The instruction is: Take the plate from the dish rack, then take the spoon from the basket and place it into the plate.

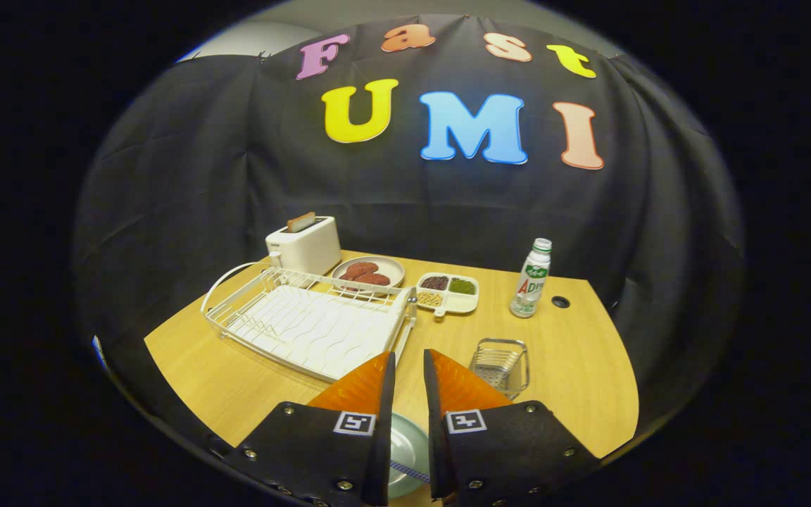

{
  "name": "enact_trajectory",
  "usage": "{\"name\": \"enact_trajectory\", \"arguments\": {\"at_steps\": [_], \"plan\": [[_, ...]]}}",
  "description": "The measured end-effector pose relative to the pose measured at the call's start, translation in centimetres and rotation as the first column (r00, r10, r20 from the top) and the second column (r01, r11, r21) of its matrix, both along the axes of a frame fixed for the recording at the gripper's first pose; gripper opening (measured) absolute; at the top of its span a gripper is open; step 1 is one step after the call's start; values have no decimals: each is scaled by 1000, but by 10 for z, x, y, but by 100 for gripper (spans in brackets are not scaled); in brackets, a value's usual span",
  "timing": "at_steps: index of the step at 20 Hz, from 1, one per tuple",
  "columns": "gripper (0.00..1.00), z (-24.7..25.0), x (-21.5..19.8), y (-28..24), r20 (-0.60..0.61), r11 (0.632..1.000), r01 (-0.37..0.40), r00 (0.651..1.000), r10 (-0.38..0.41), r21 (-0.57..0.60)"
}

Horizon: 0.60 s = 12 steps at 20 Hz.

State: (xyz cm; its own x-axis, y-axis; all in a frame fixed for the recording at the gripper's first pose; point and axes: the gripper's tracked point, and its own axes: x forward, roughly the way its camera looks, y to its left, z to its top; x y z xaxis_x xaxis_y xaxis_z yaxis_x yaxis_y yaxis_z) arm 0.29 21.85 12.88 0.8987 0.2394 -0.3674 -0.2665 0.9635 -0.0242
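Note:
My gripper (409, 354) hovers over the wooden table (236, 380), its orange fingers (360, 384) a narrow gap apart with nothing between the tips. Below the fingers, seen through that gap, a pale green plate (405, 443) lies flat on the table. A thin blue-and-white striped piece (409, 470) rests across the plate; it looks like the spoon's handle, with the rest hidden by the fingers. The white wire dish rack (314, 324) stands just beyond the left finger and holds nothing. The small metal basket (500, 362) stands just ahead of the right finger, also without contents.
Behind the rack are a white toaster (305, 243) with a slice in it, a plate of reddish patties (368, 273) and a divided tray of grains (448, 291). A white bottle (532, 278) stands at the back right beside a cable hole (560, 302).

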Motion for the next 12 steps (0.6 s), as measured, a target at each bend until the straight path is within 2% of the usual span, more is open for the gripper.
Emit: {"name": "enact_trajectory", "arguments": {"at_steps": [3,8,11,12], "plan": [[22,37,6,-46,98,995,92,991,-89,-27],[22,110,5,-95,253,981,188,948,-192,43],[22,161,-1,-108,357,973,195,906,-227,123],[24,175,-4,-107,383,974,173,897,-218,150]]}}
